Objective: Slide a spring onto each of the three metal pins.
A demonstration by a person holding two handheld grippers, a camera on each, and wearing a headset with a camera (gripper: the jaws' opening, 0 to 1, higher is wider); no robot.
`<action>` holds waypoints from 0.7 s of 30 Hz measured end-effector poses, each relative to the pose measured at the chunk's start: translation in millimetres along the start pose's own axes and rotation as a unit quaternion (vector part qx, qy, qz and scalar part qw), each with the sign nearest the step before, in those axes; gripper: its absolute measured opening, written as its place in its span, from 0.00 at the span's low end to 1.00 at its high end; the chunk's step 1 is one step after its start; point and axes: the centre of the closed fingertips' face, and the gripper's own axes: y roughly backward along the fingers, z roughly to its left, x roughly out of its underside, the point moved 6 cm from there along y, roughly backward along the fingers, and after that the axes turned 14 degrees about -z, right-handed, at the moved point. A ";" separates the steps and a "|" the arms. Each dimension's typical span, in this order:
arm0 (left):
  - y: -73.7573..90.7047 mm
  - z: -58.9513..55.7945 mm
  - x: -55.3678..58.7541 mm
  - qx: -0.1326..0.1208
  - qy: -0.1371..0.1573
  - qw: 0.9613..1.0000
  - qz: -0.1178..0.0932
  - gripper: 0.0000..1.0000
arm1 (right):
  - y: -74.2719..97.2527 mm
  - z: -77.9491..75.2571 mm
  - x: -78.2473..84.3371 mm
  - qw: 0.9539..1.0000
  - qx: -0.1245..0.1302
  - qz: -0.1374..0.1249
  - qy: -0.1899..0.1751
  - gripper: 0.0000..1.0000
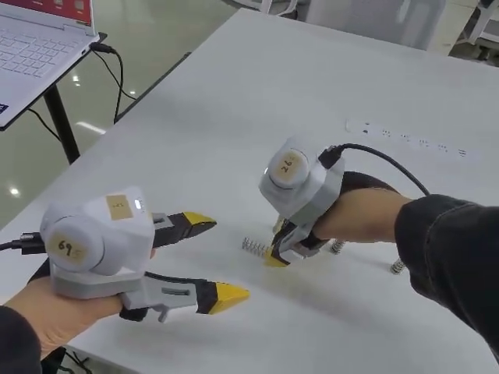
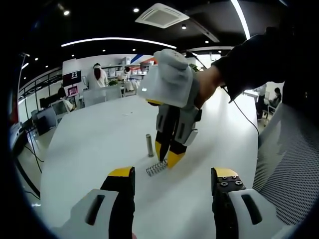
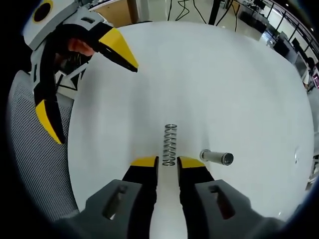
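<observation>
Two grippers with white plastic housings and black jaws tipped in yellow are working over a smooth white table in the head view. The left gripper, near and to the left, is holding its jaws wide apart with nothing between them. The right gripper, in a dark-sleeved hand at the centre, is pointing down at the tabletop, its tips at the end of a thin coiled wire spring that is lying flat and reaching left. Two other springs are lying on the table just right of that hand, and a white laptop is sitting on a stand at the far left. In the left gripper view, its own jaws are gaping broadly and gripping nothing. Beyond them the right gripper is pinching one end of the spring down at the table, and a short, dull-metal cylindrical pin is standing upright just beside that gripper's tips, apart from the spring. In the right gripper view, the yellow tips are clamping the near end of the spring across a narrow gap, and its coils are running straight away along the table. The pin is sitting just right of the tips, its round end facing the camera, and the grey mesh of a chair is showing on the left.
</observation>
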 end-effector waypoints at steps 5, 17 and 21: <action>1.6 1.5 0.1 -0.002 0.001 1.000 -0.001 0.60 | -2.3 0.8 -1.1 1.000 0.000 0.004 0.008 0.16; 0.1 2.2 1.2 -0.001 -0.001 1.000 0.004 0.60 | 4.2 2.2 0.8 1.000 -0.003 0.006 0.006 0.13; -1.8 1.0 1.4 0.003 -0.001 1.000 0.006 0.59 | 14.4 7.7 -0.8 1.000 -0.009 0.005 0.006 0.13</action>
